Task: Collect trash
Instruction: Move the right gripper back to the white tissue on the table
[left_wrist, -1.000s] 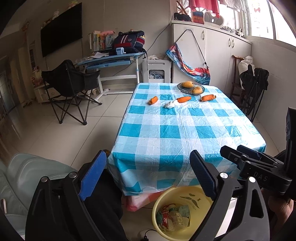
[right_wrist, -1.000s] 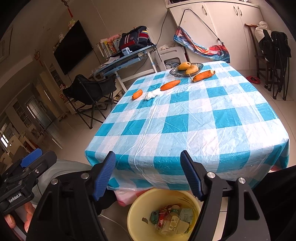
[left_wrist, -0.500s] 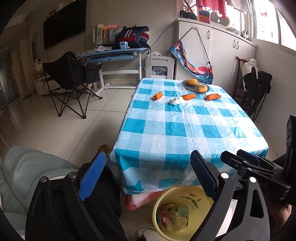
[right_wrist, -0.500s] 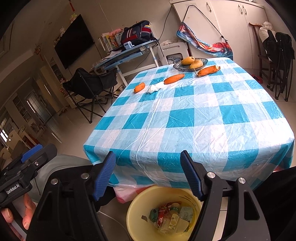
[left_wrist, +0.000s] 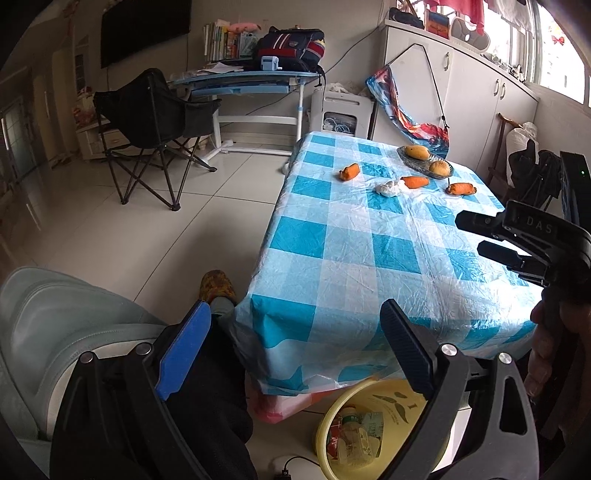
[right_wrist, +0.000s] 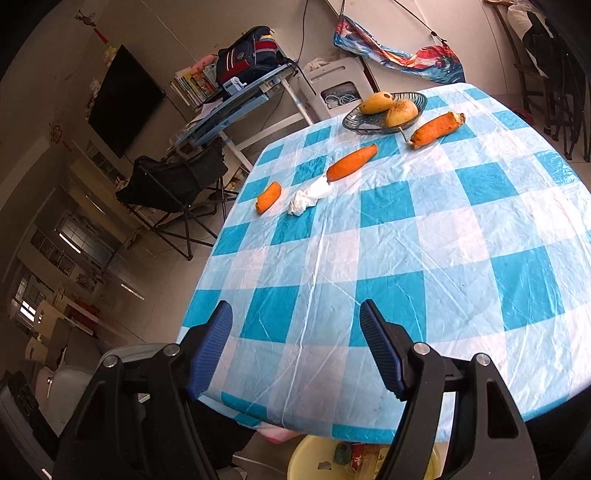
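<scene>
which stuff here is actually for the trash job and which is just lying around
For the job:
crumpled white tissue on the table
yellow basin on the floor holding trash
left gripper, open
right gripper, open

Just lying about:
three carrot pieces
fruit dish
folding chair
backpack

The letters "DAS" stand in pale print on the side of the black right gripper (left_wrist: 480, 236), seen at the right edge of the left wrist view. No other text is legible; print on the trash in the yellow bin (left_wrist: 332, 421) is too small to read.
</scene>
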